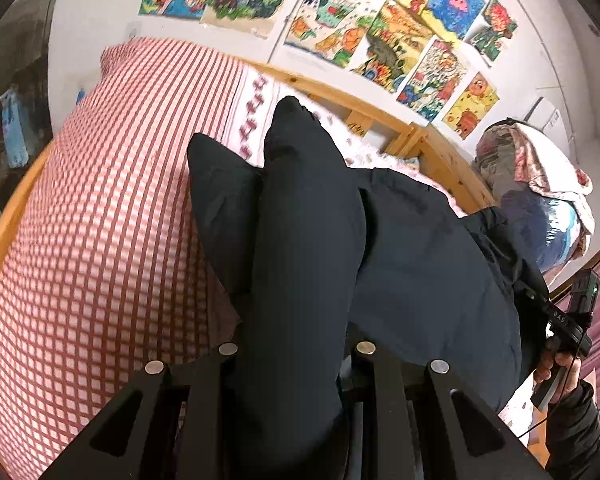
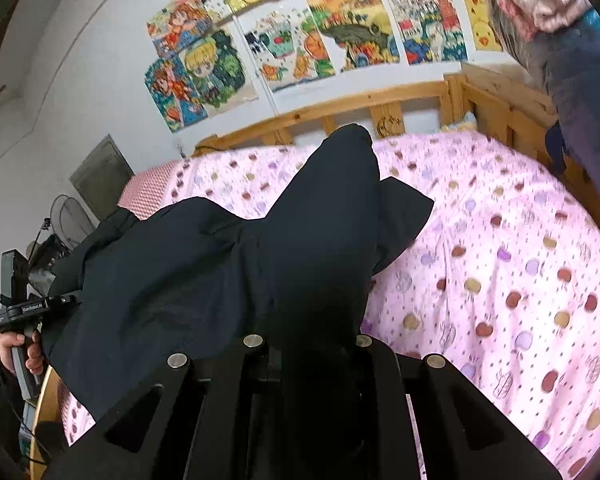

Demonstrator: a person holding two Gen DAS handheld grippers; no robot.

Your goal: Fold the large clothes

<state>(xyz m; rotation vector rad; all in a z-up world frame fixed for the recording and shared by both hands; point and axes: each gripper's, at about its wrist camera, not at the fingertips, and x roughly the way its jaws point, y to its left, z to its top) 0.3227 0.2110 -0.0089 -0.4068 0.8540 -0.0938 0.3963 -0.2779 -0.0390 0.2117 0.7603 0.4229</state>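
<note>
Over the bed | dark garment lifted above the pink spotted cover, stretched between my tools | left tool clamped on a bunched edge; right tool clamped likewise | advice: I'd keep both grips level, pull taut, lower evenly so the fold lands flat, clear of the wooden bed rail.

Matt dark cloth garment, printed cotton bedding, bare wooden bedframe.
</note>
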